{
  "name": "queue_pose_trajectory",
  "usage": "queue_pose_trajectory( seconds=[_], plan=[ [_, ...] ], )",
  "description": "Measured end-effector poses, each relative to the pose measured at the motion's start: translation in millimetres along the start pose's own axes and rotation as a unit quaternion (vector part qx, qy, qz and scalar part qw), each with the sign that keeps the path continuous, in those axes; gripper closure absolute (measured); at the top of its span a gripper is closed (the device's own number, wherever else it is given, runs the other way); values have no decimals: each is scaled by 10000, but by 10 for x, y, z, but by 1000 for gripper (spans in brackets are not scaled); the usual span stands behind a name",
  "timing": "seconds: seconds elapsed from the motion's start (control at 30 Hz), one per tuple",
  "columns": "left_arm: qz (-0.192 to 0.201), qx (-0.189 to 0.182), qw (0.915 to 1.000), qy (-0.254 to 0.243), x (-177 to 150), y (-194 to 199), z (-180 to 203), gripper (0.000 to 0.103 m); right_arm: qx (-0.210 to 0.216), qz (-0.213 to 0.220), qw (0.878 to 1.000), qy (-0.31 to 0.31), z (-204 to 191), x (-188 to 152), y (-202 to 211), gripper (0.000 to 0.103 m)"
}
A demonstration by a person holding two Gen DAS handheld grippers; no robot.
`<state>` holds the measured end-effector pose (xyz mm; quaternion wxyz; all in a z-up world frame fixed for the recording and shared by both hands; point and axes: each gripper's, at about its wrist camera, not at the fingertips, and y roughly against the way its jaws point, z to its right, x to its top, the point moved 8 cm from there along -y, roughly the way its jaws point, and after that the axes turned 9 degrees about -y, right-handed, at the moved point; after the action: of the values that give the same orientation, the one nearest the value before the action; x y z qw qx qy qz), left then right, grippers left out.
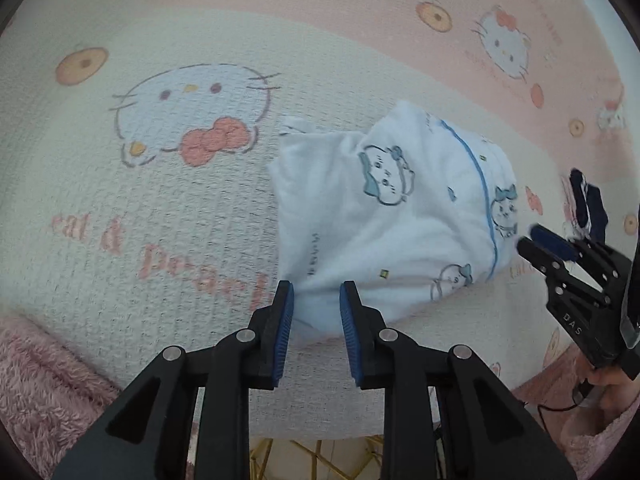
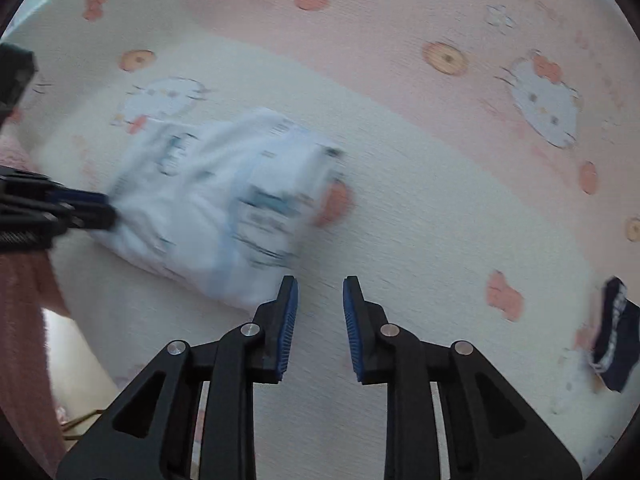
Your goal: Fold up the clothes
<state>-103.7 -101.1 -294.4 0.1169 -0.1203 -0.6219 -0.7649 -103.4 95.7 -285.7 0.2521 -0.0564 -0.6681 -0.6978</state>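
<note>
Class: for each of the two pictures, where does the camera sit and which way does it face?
Left wrist: on the left gripper, facing down at the white garment on the blanket; right gripper at right edge.
Right wrist: on the right gripper, facing down at blanket; left gripper and pink sleeve at left.
Shared: garment, blanket, navy cloth.

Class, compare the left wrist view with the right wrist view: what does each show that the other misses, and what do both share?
Only the left wrist view: sharp cartoon prints and the blue stripe on the folded white garment, whose near edge lies between the open left gripper fingers, plus pink lettering on the mat.

Only the right wrist view: the right gripper open over bare mat, nothing between its fingers; the garment is blurred.

Both: the white garment, the cream and pink cat-print mat, the dark navy cloth.
</note>
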Motion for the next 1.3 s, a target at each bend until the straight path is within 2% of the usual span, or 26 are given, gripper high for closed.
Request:
queue_pose_trajectory(
  seconds=[0.07,0.1,0.17,0.27,0.33,0.37,0.43,0.47,0.57,0.63,0.73,0.8,0.83,0.9,0.97,1.0,1.07,1.1,1.13,1.2,1.23,1.3],
  plan=[
    [395,-206,9990,-101,177,117,92,77,-161,-19,9999,-22,154,8,91,80],
    [544,-371,9975,-257,276,152,188,76,-68,128,9999,57,93,71,187,80],
    [602,-469,9952,-606,429,101,352,74,383,421,9983,155,-231,260,335,80],
    [218,-301,9958,-839,444,-204,347,71,1086,453,9929,147,-819,519,285,76],
    [6,-255,9960,-852,400,-334,246,71,1013,257,9941,299,-1028,558,47,78],
    [34,-302,9964,-787,376,-300,174,73,1027,200,9940,310,-1014,566,-58,79],
    [32,-282,9979,-586,309,-246,-10,98,1140,134,9931,256,-893,580,-243,80],
    [24,-258,9985,-477,273,-220,-108,100,1212,45,9926,112,-801,588,-269,84],
    [30,-453,9988,175,221,-144,-363,100,819,-94,9962,-285,-469,614,-198,78],
    [262,-514,9981,206,284,-53,-375,98,605,7,9979,-233,-327,639,-62,78],
    [641,-675,9956,104,411,71,-303,97,956,303,9948,-159,-481,779,101,78],
    [602,-735,9954,-100,434,-1,-167,96,1081,470,9930,-16,-741,909,94,73],
    [562,-730,9955,-217,438,-47,-99,95,1175,389,9923,44,-879,949,17,70],
    [203,-292,9987,-369,376,-242,-70,95,1311,53,9913,146,-1117,973,-215,68],
    [253,-357,9989,-176,342,-224,-140,97,1296,-94,9915,41,-1058,929,-336,71],
    [231,-335,9991,-87,324,-191,-209,100,1289,-136,9916,-27,-1008,908,-381,71],
    [183,-214,9996,86,279,-141,-346,100,1279,-218,9912,-278,-857,891,-433,71],
    [152,-72,9997,168,246,-132,-412,100,1162,-223,9920,-446,-722,898,-403,66],
    [129,34,9993,338,184,-103,-515,89,1062,-190,9927,-537,-612,897,-351,59],
    [190,-363,9957,836,125,-42,-614,76,956,-115,9930,-677,-486,876,-261,56],
    [196,-598,9929,1008,101,-31,-623,66,1139,-154,9905,-755,-494,857,-231,56],
    [163,-1036,9866,1252,44,-28,-611,53,1554,-293,9822,-1016,-561,795,-229,55]
  ],
)
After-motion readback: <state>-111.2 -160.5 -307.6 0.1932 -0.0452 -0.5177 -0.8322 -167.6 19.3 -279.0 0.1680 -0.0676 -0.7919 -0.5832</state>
